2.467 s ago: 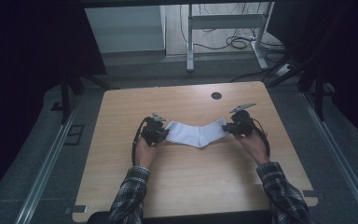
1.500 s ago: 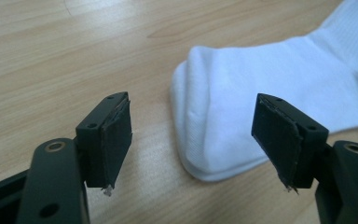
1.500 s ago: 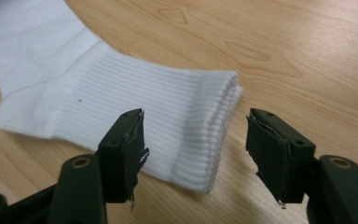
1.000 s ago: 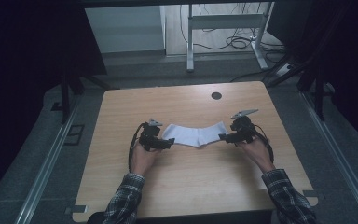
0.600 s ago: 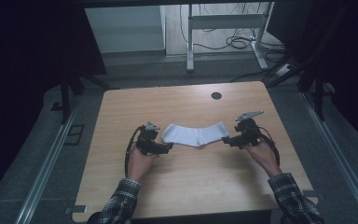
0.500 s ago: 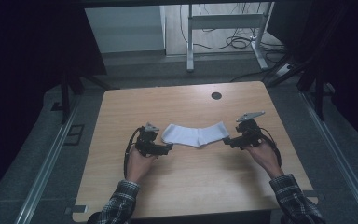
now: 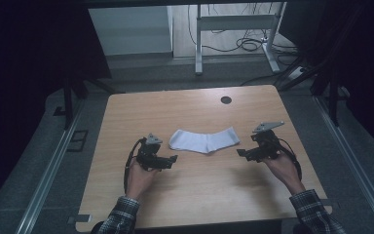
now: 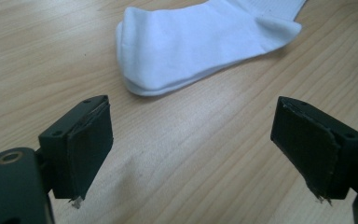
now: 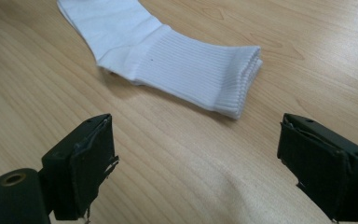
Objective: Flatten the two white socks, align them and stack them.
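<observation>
So there's a white cotton sock (image 7: 203, 140) lying flat on the light wooden table (image 7: 199, 195), bent in a shallow curve, roughly in the middle of the tabletop. It looks like a pair laid one on top of the other, since you can see doubled edges at the toe and at the ribbed cuff, but I can't say for sure.

The left gripper (image 7: 168, 160) sits low over the wood just beside the toe end, jaws spread wide with nothing between them. From the left gripper view the rounded toe (image 8: 135, 56) is a little way ahead of the black pads (image 8: 93, 149), not touching.

Same deal on the other side: the right gripper (image 7: 242, 152) is near the ribbed cuff (image 9: 223, 79), jaws wide apart and empty, with bare wood between it and the sock. Its grey three-cornered plate (image 7: 268, 126) sticks up on top.

Both hands come in from the near edge, plaid sleeves (image 7: 119, 219) showing. There's a small dark round hole (image 7: 226, 100) in the table towards the far edge, well apart from the sock.
</observation>
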